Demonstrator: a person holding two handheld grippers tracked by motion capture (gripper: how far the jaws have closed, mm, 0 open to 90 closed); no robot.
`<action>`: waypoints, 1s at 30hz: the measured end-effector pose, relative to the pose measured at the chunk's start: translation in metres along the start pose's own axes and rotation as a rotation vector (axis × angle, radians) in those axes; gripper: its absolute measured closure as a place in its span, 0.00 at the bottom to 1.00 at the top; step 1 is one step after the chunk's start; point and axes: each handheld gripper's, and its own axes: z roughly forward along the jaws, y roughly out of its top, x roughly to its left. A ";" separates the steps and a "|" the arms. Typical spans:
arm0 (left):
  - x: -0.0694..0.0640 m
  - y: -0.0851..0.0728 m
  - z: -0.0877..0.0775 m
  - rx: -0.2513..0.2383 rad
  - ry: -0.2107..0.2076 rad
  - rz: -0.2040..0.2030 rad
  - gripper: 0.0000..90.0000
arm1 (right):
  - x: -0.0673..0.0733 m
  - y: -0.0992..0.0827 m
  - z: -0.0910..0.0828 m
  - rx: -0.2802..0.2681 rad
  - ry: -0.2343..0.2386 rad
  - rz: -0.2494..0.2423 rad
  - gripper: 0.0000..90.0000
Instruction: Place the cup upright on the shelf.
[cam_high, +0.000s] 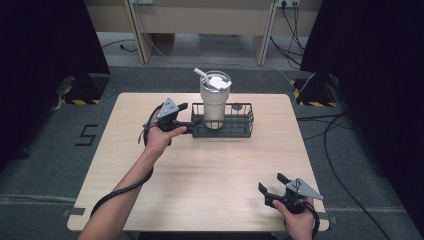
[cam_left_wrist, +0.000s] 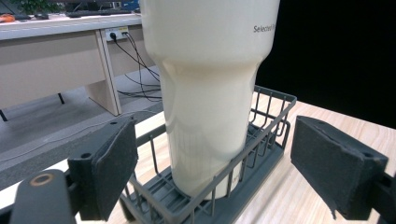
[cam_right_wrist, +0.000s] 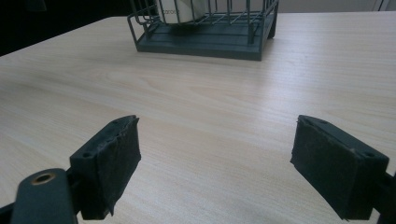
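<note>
A tall cream tumbler (cam_high: 214, 102) with a lid and a white straw (cam_high: 202, 75) stands upright in the left half of a dark wire basket (cam_high: 239, 126) at the far middle of the wooden table (cam_high: 210, 170). My left gripper (cam_high: 188, 116) is at the basket's left end, open. In the left gripper view the tumbler (cam_left_wrist: 210, 93) rises close ahead inside the basket (cam_left_wrist: 267, 122), and my left gripper (cam_left_wrist: 215, 172) has one jaw on each side of the basket's end without touching it. Near the front right edge my right gripper (cam_high: 271, 183) hovers open and empty. Its own view has my right gripper (cam_right_wrist: 217, 158) over bare wood, with the basket (cam_right_wrist: 205, 39) far ahead.
The right half of the basket holds nothing. Beyond the table are light wooden desks (cam_high: 200, 20) with cables on the grey floor. Black curtains (cam_high: 375, 60) hang at both sides, and a cable (cam_high: 345, 175) trails along the floor on the right.
</note>
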 end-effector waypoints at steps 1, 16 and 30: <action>0.000 0.000 -0.002 -0.002 0.000 -0.002 0.16 | 0.000 0.000 0.000 0.000 0.000 0.001 0.17; 0.002 -0.009 -0.034 -0.009 0.015 -0.004 0.16 | 0.000 0.000 0.000 0.000 0.000 0.001 0.17; 0.003 -0.024 -0.059 -0.008 0.029 -0.032 0.16 | 0.000 0.000 0.000 0.000 -0.001 0.002 0.17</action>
